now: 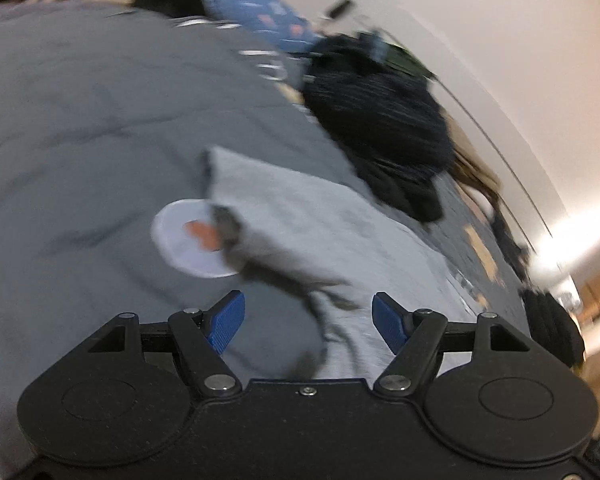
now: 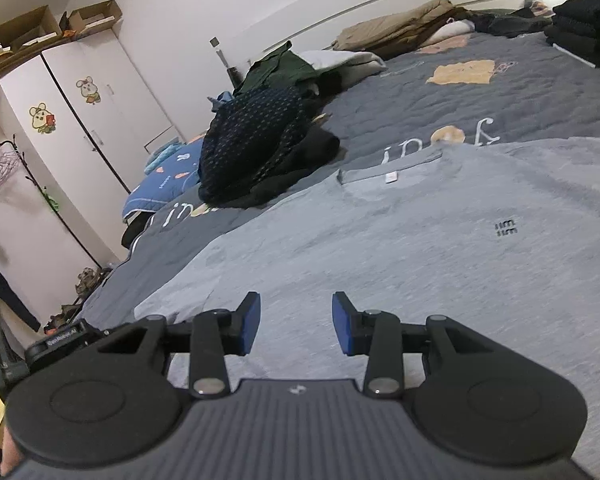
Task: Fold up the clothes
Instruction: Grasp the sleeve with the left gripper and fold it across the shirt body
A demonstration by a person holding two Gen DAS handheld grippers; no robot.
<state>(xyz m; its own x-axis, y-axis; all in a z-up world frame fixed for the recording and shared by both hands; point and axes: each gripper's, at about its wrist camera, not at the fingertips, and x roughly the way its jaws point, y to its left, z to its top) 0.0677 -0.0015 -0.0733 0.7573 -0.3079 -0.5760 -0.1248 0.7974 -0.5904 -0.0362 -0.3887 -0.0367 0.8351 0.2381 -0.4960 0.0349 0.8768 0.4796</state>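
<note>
Both tongs are gaping wide and gripping nothing: your left tongs are hovering over a blurred fold of grey cloth, and your right tongs are hanging just above the grey T-shirt. It is lying spread across the bed, collar away from you. Expect it to be soft, light and limp, so pinching a hem or shoulder edge should be serving you best.
</note>
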